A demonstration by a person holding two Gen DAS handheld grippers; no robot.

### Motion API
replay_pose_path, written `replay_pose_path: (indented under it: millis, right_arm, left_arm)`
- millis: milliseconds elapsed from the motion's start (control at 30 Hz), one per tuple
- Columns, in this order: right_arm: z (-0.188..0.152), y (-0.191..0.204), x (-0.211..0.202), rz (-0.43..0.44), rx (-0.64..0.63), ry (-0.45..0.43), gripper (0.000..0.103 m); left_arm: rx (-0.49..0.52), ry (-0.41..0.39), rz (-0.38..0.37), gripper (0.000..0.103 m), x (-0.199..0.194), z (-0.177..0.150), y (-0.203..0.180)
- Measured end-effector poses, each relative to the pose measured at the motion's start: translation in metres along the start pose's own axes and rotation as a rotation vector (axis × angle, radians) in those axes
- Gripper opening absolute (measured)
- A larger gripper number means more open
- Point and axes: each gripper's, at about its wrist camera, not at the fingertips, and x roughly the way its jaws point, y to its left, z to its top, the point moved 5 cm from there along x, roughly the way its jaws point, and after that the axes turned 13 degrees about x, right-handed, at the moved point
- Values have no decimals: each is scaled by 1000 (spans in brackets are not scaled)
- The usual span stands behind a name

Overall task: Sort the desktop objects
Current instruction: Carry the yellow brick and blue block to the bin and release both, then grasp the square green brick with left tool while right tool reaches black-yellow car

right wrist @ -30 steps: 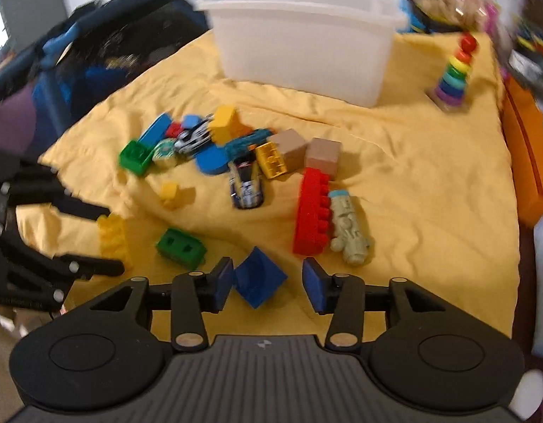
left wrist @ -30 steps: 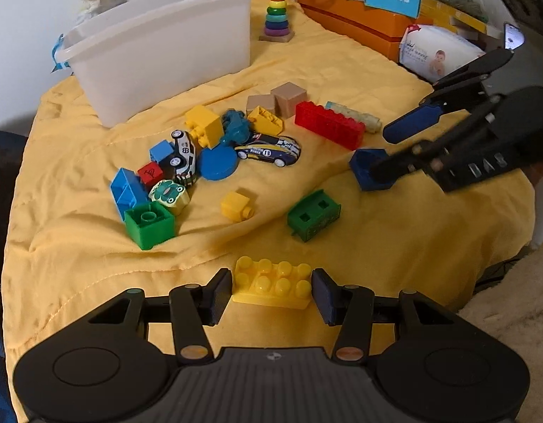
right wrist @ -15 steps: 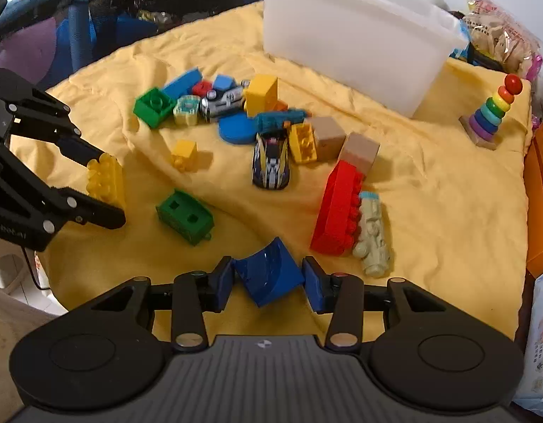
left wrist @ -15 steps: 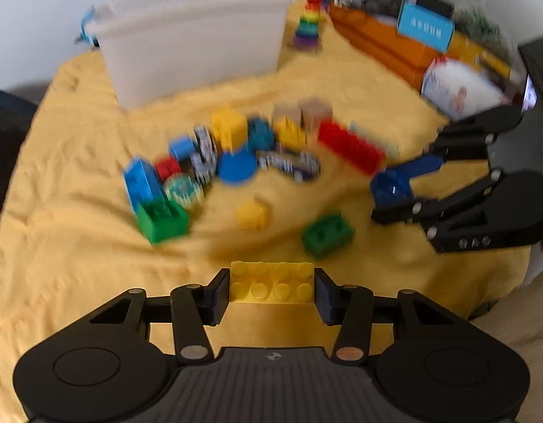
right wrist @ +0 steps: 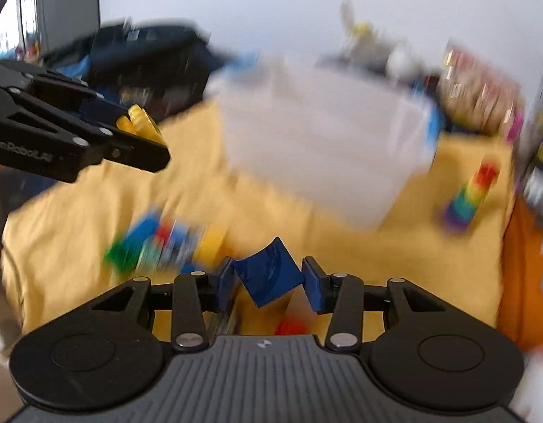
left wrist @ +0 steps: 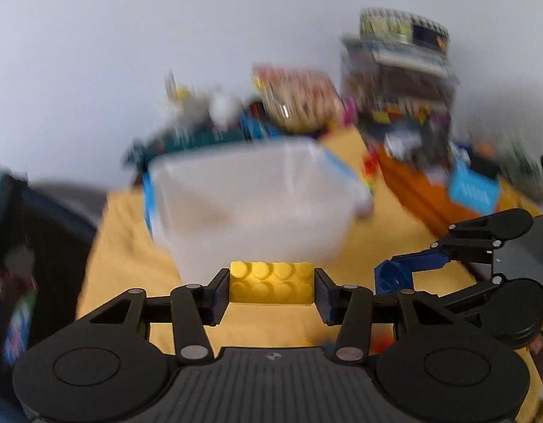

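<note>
Gripping yellow brick (left wrist: 270, 286) in left hand-held gripper (left wrist: 270, 290), blue block (right wrist: 269, 272) clamped in right hand-held gripper (right wrist: 269, 280), white bin (left wrist: 250, 204) ahead

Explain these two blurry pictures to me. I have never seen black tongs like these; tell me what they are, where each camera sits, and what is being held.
There is no robot here: a person holds a two-fingered claw in each hand, and each carries a wide-angle camera looking along its fingers. The black shape at the bottom of each picture is that claw's own body.

In the left camera's picture, the left claw grips a yellow studded brick. In the right camera's picture, the right claw grips a dark blue block. Each claw also appears at the edge of the other's picture.

Ahead stands a white plastic bin on a yellow cloth, with loose toys and a rainbow ring stacker, all blurred.
</note>
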Motion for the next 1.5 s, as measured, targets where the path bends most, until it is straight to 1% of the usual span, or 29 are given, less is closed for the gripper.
replay_pose_path:
  millis: [67, 133, 233, 333, 367, 400, 433, 500, 533, 600, 633, 667, 733, 767, 833, 900, 967, 1000, 1067, 1167, 1267, 1333, 1367, 1433, 1500]
  right_arm:
    - [32, -5, -1, -18, 2, -67, 46]
    - [63, -11, 2, -53, 3, -138, 46]
    - [94, -21, 16, -111, 21, -192, 46]
    - [110, -32, 41, -131, 91, -176, 46]
    - [114, -35, 51, -124, 112, -165, 46]
    - [116, -37, 61, -136, 112, -152, 46]
    - [116, -39, 70, -157, 113, -141, 46]
    - [112, -43, 87, -176, 132, -105, 46]
    - [110, -45, 94, -189, 141, -88, 46]
    - [104, -48, 103, -194, 162, -57, 46]
    - [102, -49, 104, -194, 168, -51, 47]
    - [101, -48, 104, -196, 167, -50, 51]
    - [100, -47, 100, -201, 157, -57, 51]
    - [100, -47, 97, -193, 153, -65, 51]
    - [104, -46, 90, -188, 147, -81, 51]
    - [108, -44, 82, -175, 139, -105, 51]
    - [109, -42, 68, -157, 141, -128, 51]
    - [110, -41, 63, -145, 137, -141, 51]
    - [105, -39, 46, -132, 134, -164, 51]
    - [85, -32, 20, -69, 113, -168, 51]
    - [55, -22, 5, 0, 59, -133, 51]
    - [26, -13, -1, 14, 19, -83, 51]
    - [13, -10, -2, 17, 8, -52, 49]
    - [-17, -3, 1, 36, 7, 29, 49]
    - [-46, 3, 6, 65, 45, 108, 47]
  left_arm:
    - [22, -39, 40, 52, 8, 23, 14]
    - [28, -69, 63, 52, 19, 42, 27]
    - [9, -88, 88, 52, 44, 64, 42]
    - [-15, -45, 106, 52, 85, 68, 49]
    - [-32, -21, 96, 52, 98, 65, 48]
    - [-47, 1, 82, 52, 108, 59, 49]
    - [-50, 24, 73, 52, 117, 55, 47]
    - [-9, 84, 101, 52, 134, 42, 44]
    - [-4, 108, 107, 52, 140, 36, 45]
    - [-52, 141, 95, 52, 146, 27, 51]
    - [-76, 148, 85, 52, 147, 25, 54]
    - [-88, 155, 84, 53, 146, 22, 58]
    - [-75, 143, 112, 53, 137, 21, 61]
    - [-71, 128, 116, 53, 130, 22, 61]
    - [-79, 73, 100, 53, 112, 26, 63]
    - [-86, 35, 106, 54, 95, 32, 62]
    - [-78, -17, 103, 60, 73, 34, 59]
    - [-73, -30, 104, 60, 64, 34, 56]
    - [-71, -59, 94, 60, 40, 25, 49]
    - [-66, -53, 29, 60, 13, -4, 29]
    - [-49, 41, -21, 60, 3, -49, 4]
    - [-63, 122, -68, 60, 4, -83, -15]
    - [-66, 158, -89, 60, 5, -98, -23]
    - [-68, 228, -112, 60, 6, -124, -39]
    - [-59, 271, -111, 60, 6, -145, -50]
